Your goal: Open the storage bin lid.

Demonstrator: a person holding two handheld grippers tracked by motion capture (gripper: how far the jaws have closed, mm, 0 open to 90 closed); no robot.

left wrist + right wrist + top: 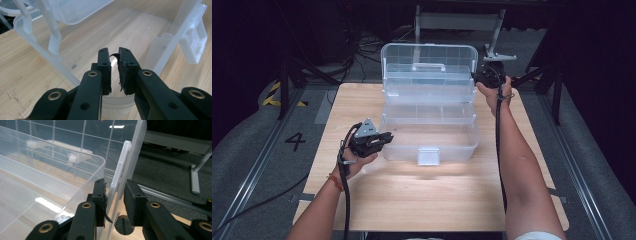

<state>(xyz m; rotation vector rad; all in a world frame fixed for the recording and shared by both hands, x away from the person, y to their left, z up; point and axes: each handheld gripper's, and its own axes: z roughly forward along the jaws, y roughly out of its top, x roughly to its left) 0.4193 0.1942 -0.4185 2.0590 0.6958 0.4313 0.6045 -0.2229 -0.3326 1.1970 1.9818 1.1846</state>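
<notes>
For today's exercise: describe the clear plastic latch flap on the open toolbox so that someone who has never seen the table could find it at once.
Start at the wooden table, then the clear plastic toolbox standing open on it. On the box's front wall, facing the person, hangs the latch flap: a small squarish tab, the one part jutting out from that smooth wall.

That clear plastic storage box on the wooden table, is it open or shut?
Open. The clear plastic storage box has its lid swung up at the back, its tray lifted behind, and the front latch hangs loose.
</notes>
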